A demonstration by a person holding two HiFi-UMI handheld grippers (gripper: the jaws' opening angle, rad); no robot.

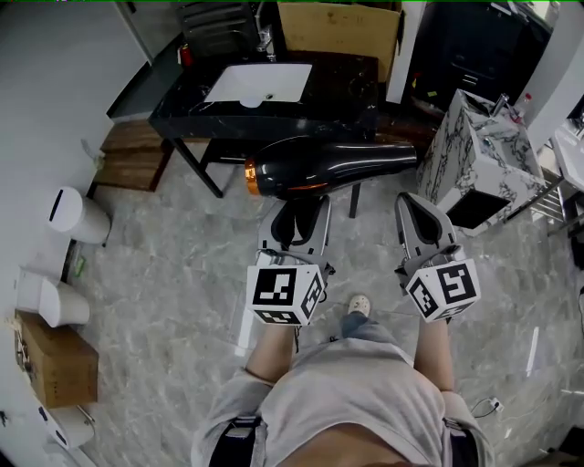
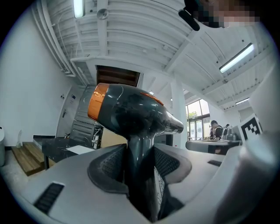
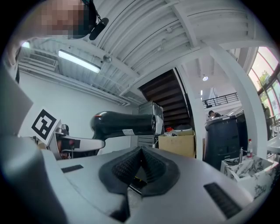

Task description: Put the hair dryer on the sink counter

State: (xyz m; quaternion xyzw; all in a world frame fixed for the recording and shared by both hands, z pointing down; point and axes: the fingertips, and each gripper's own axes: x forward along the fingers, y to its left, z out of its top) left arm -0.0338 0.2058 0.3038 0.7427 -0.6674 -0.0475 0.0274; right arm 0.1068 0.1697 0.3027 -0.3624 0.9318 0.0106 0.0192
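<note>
A glossy black hair dryer point(image 1: 328, 166) with an orange rear ring hangs level in the air, its nozzle pointing right. My left gripper point(image 1: 297, 214) is shut on its handle. In the left gripper view the handle runs down between the two pads and the dryer body point(image 2: 131, 113) stands above my left gripper point(image 2: 140, 170). The black sink counter point(image 1: 338, 82) with a white basin point(image 1: 258, 84) stands just beyond the dryer. My right gripper point(image 1: 415, 214) is beside the dryer, shut and empty. The right gripper view shows the dryer point(image 3: 124, 123) to the left, above my right gripper point(image 3: 140, 168).
A marbled white cabinet point(image 1: 484, 150) stands to the right of the counter. A cardboard box point(image 1: 342, 27) leans behind the counter. Wooden steps point(image 1: 132, 155), a white bin point(image 1: 78, 214) and another cardboard box point(image 1: 55, 360) line the left wall. The floor is grey marble tile point(image 1: 164, 283).
</note>
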